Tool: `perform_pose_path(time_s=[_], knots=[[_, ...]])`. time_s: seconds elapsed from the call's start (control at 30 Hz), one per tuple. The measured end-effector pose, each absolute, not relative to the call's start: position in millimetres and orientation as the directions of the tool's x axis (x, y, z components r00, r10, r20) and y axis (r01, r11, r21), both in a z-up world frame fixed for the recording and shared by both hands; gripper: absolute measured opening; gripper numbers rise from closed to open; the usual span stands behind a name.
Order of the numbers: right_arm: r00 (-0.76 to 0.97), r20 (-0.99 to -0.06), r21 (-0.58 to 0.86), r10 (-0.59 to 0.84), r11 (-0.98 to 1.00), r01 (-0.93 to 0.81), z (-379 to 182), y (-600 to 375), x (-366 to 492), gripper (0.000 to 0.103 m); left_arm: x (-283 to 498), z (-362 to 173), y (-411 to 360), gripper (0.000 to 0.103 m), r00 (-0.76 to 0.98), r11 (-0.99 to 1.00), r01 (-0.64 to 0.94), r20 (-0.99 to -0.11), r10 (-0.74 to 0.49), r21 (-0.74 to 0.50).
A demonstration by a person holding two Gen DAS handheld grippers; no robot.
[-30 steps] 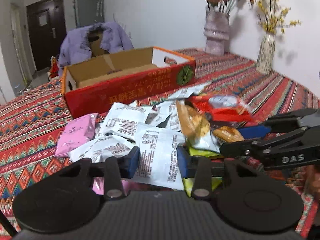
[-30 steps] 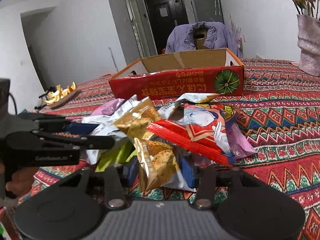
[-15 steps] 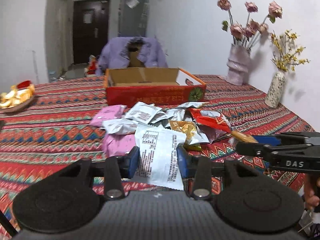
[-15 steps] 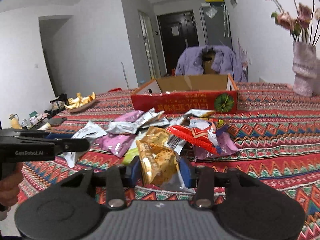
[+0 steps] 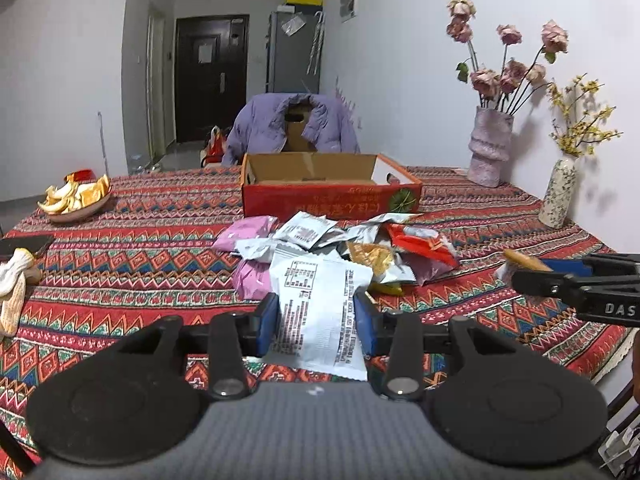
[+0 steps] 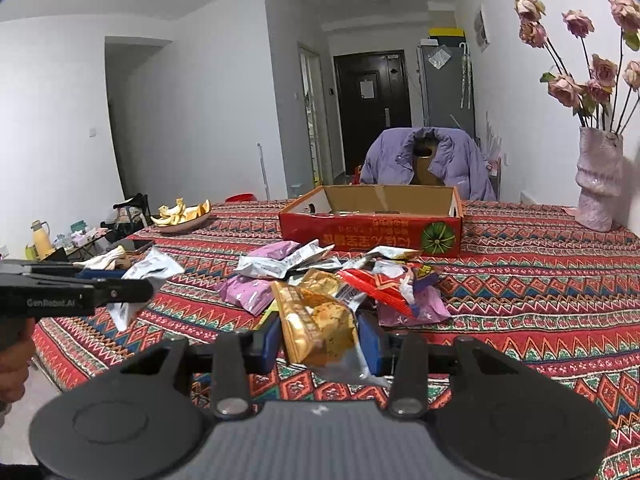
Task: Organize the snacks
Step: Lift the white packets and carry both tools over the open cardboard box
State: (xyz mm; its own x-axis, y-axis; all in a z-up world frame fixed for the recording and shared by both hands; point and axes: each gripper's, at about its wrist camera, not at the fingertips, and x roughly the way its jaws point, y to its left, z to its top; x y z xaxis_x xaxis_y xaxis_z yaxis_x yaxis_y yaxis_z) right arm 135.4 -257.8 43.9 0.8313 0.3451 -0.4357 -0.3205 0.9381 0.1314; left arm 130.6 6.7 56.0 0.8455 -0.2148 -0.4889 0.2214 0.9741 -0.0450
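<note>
My left gripper (image 5: 317,322) is shut on a white snack packet (image 5: 320,312) with black print, lifted off the pile. My right gripper (image 6: 320,338) is shut on a golden snack packet (image 6: 320,326). Each gripper shows in the other's view: the right gripper (image 5: 528,270) with the golden packet at the right edge, the left gripper (image 6: 136,286) with the white packet at the left. A pile of snack packets (image 5: 352,240) (image 6: 320,276) lies on the patterned tablecloth. Behind it stands an open red cardboard box (image 5: 328,192) (image 6: 372,220).
A plate of orange peels (image 5: 76,200) sits at the far left. A pink vase (image 5: 490,148) with dried roses and a slim speckled vase (image 5: 558,196) stand by the right wall. A chair with a purple jacket (image 5: 292,128) is behind the box. A phone (image 5: 24,246) lies near the left edge.
Both grippers have pulled back and up from the pile, each with its packet. The pile and the box now look farther away, and both views have levelled out.
</note>
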Motion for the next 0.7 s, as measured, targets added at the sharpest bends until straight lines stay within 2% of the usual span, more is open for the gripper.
perform_pose_path(time_s=[0.1, 0.17, 0.27, 0.3, 0.33, 0.57, 0.6, 0.67, 0.7], knots=[[0.835, -0.427, 0.135, 0.348, 0.937, -0.321, 49.6, -264.1, 141.6, 0.040, 140.8, 61.1, 9.0, 0.041, 0.839, 0.969, 0.238, -0.490, -0.236, -0.059], [0.832, -0.419, 0.161, 0.362, 0.932, -0.325, 53.0, -269.7, 150.6, 0.034, 151.3, 64.8, 10.4, 0.041, 0.835, 0.964, 0.259, -0.488, -0.255, -0.061], [0.834, -0.420, 0.160, 0.357, 0.934, -0.319, 57.5, -274.2, 167.5, 0.032, 169.5, 71.6, 10.8, 0.041, 0.832, 0.963, 0.264, -0.492, -0.257, -0.058], [0.837, -0.421, 0.155, 0.349, 0.937, -0.313, 58.3, -274.9, 172.7, 0.028, 176.2, 73.5, 11.5, 0.041, 0.833, 0.963, 0.265, -0.489, -0.258, -0.057], [0.839, -0.429, 0.152, 0.335, 0.942, -0.298, 58.3, -276.6, 180.8, 0.024, 183.0, 75.2, 12.0, 0.041, 0.833, 0.963, 0.262, -0.491, -0.257, -0.059], [0.812, -0.488, 0.142, 0.319, 0.947, -0.287, 48.3, -284.5, 230.1, 0.017, 233.5, 83.0, 16.0, 0.041, 0.830, 0.968, 0.243, -0.504, -0.239, -0.059], [0.799, -0.504, 0.143, 0.329, 0.944, -0.298, 46.5, -287.5, 232.5, 0.018, 236.8, 82.2, 17.0, 0.041, 0.829, 0.968, 0.245, -0.504, -0.242, -0.062], [0.775, -0.541, 0.122, 0.325, 0.943, -0.310, 38.3, -292.5, 234.5, 0.032, 240.7, 77.2, 19.1, 0.041, 0.824, 0.966, 0.250, -0.508, -0.250, -0.070], [0.772, -0.560, 0.103, 0.301, 0.950, -0.295, 31.1, -296.4, 234.8, 0.060, 243.0, 73.3, 19.8, 0.041, 0.821, 0.966, 0.250, -0.513, -0.250, -0.071]])
